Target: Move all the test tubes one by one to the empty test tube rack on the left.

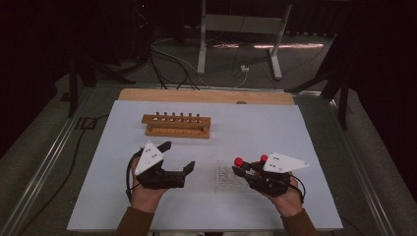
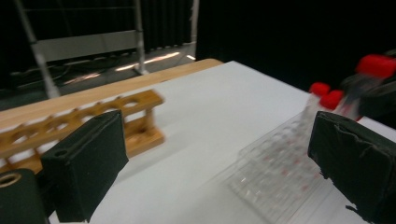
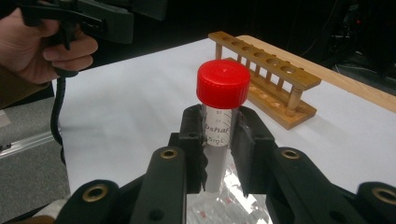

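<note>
My right gripper [image 3: 219, 144] is shut on a clear tube with a red screw cap [image 3: 222, 84], held upright by its upper part. In the high view the right gripper [image 1: 242, 170] points left with the red-capped tube [image 1: 239, 161] over the right part of a clear plastic tray [image 1: 225, 178]. My left gripper [image 1: 179, 155] hovers left of the tray, its jaws wide apart with nothing between them. The left gripper [image 2: 219, 158] frames the blurred tray [image 2: 275, 172]. A wooden tube rack [image 1: 176, 125] with a row of holes stands farther back.
The white table sheet [image 1: 275, 128] lies on a wooden board [image 1: 206, 95]. The rack [image 3: 266, 79] stands beyond the held tube, with white sheet between them. The person's left hand [image 3: 42, 46] is at upper left. Cables and a metal stand lie on the floor behind the table.
</note>
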